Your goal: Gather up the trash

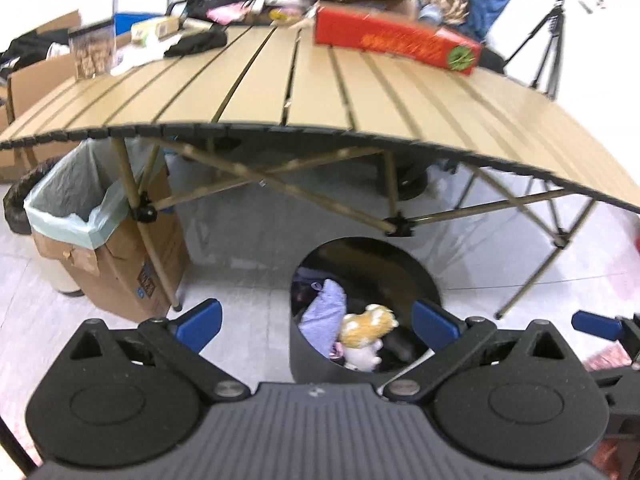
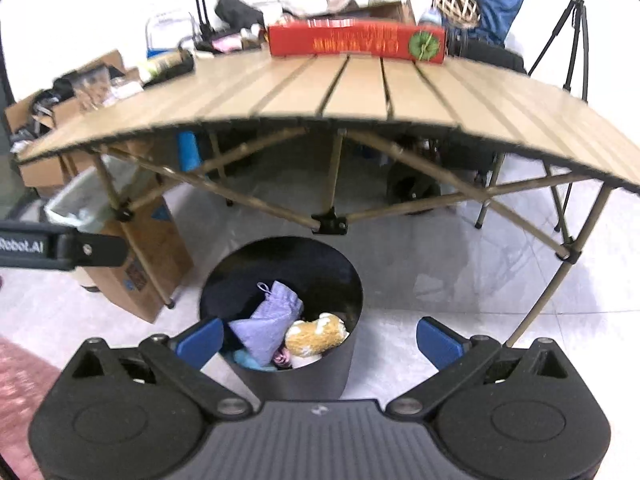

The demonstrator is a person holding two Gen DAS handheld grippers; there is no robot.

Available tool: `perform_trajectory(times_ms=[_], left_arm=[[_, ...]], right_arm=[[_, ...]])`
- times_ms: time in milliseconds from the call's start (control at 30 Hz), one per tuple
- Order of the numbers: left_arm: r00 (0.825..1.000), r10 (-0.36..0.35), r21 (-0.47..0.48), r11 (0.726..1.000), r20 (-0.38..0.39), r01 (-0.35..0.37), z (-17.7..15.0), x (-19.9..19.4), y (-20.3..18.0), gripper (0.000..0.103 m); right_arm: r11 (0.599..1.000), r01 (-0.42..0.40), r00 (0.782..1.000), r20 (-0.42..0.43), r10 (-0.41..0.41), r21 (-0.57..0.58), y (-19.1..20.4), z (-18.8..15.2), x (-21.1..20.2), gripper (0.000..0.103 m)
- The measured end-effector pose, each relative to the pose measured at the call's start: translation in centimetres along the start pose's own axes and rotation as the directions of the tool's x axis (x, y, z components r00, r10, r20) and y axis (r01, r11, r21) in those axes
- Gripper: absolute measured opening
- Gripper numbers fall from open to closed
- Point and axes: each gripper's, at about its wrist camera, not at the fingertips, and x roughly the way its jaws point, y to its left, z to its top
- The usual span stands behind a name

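A black round bin (image 1: 424, 280) (image 2: 340, 276) stands on the floor in front of the folding table. Inside it lie a lilac cloth pouch (image 1: 324, 316) (image 2: 268, 324), a yellow and white plush toy (image 1: 366, 326) (image 2: 316, 334) and other scraps. My left gripper (image 1: 318, 322) hovers open above the bin's near rim, nothing between its blue fingertips. My right gripper (image 2: 320, 338) is open too, just above the bin's near side, and holds nothing. The right gripper's fingertip (image 1: 592, 324) shows at the right edge of the left wrist view; part of the left gripper (image 2: 60, 246) shows in the right wrist view.
The slatted tan table (image 1: 320, 92) (image 2: 360, 88) carries a long red box (image 1: 396, 40) (image 2: 356, 42), black cloth and clutter at the back. A cardboard box with a pale green liner (image 1: 100, 220) (image 2: 132, 240) stands at the table's left leg. A tripod (image 1: 548, 40) (image 2: 576, 32) is at the right.
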Motion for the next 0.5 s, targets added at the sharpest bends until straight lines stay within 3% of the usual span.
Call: perform_trajectory(times_ms=[267, 500], left_arm=[[0.993, -0.027, 0.065, 0.998, 0.111, 0.020, -2.8, -7.5, -1.3, 0.103], [0.989, 0.001, 0.119, 0.993, 0.146, -0.019, -6.1, -10.9, -2.3, 0.103]], right_arm=[[1.000, -0.016, 0.993, 0.120, 0.018, -0.020, 0.2, -1.8, -8.0, 0.103], [1.000, -0.023, 0.990, 0.137, 0.025, -0.014, 0.3, -4.0, -11.9, 0.103]])
